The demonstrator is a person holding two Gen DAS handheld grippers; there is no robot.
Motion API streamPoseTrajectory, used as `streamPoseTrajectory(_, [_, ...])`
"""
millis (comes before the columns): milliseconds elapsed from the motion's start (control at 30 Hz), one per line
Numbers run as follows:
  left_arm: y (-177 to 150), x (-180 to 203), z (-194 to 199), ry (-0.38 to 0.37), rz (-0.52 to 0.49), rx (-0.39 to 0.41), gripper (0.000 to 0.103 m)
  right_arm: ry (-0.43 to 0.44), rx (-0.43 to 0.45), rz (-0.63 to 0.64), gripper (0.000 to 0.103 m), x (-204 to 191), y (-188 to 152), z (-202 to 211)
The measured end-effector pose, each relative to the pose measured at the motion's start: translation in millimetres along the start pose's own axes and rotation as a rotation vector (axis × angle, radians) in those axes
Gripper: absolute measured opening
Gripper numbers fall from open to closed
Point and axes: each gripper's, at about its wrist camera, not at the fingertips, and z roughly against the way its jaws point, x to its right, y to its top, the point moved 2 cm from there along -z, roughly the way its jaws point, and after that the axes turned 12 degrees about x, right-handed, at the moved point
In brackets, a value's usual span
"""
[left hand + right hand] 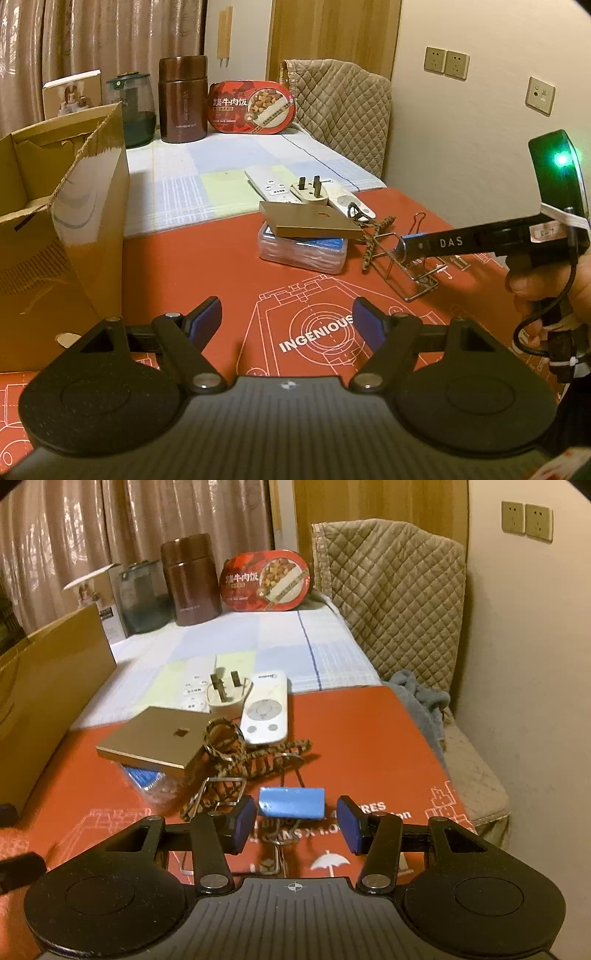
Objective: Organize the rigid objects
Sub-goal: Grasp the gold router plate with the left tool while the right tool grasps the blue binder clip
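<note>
Right wrist view first: the right gripper (295,821) is seen low over the red mat (369,746), fingers spread wide, with a blue binder clip (291,801) sitting in the gap just past the blue pads (245,821). Nothing is being pinched; whether either pad touches the clip can't be made out. The clip's wire handles are partly hidden under the gripper body. Just beyond and to the left, a braided cord (258,757) is tangled with a wire frame (218,792), and it's hard to tell where one ends and the other starts.

A bit further back, a flat gold box (155,742) is stacked on a clear plastic case (147,781), which is mostly covered by it. Behind those, a white plug adapter (227,698) sits prongs-up, touching a white remote (266,714); a second remote (194,692) is half hidden behind the adapter.

From the left wrist view, the left gripper (288,319) is held above the mat, fingers wide apart, empty. A cardboard box (88,221) is cut off at the left edge, its inside mostly out of sight. The right gripper's body is seen from the side at the right, so its fingers can't be read there.

Far back on the checked cloth (221,158), a brown flask (183,99), a dark glass jar (135,110) and an oval red food tray (253,107) are lined up.
</note>
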Motion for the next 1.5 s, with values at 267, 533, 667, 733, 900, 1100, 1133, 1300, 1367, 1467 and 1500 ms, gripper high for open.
streamPoseTrajectory(267, [3.3,1.2,-2.1,-0.003,-0.009,0.008,0.074,-0.002,-0.025,-0.059,0.038,1.3,2.0,-11.4])
streamPoseTrajectory(533, [12.5,11.1,-26.4,-0.018,-0.066,0.020,0.074,-0.044,0.077,-0.038,0.037,2.6,15.4,6.1])
streamPoseTrajectory(667, [22.1,16.1,-45.7,-0.007,-0.096,0.033,0.075,-0.038,0.090,-0.066,0.037,4.4,19.0,8.2])
streamPoseTrajectory(733, [28.5,20.0,-57.5,0.008,-0.103,0.038,0.077,-0.039,0.093,-0.068,0.037,4.4,21.3,8.7])
streamPoseTrajectory(900, [39.9,33.4,-83.2,0.031,-0.099,0.034,0.090,-0.063,0.096,-0.098,0.037,11.2,25.3,10.6])
streamPoseTrajectory(1100, [43.1,53.1,-114.6,0.056,-0.127,-0.014,0.092,-0.088,0.091,-0.135,0.037,21.6,26.4,12.0])
streamPoseTrajectory(1133, [42.6,54.5,-118.8,0.064,-0.134,-0.023,0.092,-0.091,0.091,-0.139,0.037,22.9,26.4,12.1])
streamPoseTrajectory(1300, [39.5,53.1,-134.5,0.114,-0.176,-0.059,0.089,-0.092,0.086,-0.155,0.037,26.5,26.2,11.8])
streamPoseTrajectory(1367, [38.9,48.3,-132.9,0.111,-0.168,-0.058,0.089,-0.086,0.085,-0.153,0.037,25.2,26.2,11.5])
streamPoseTrajectory(1467, [39.1,39.3,-122.2,0.112,-0.135,-0.047,0.088,-0.076,0.085,-0.148,0.037,21.9,25.7,11.2])
streamPoseTrajectory(1500, [38.7,36.8,-116.5,0.118,-0.132,-0.045,0.088,-0.073,0.086,-0.146,0.037,20.7,25.8,11.5])
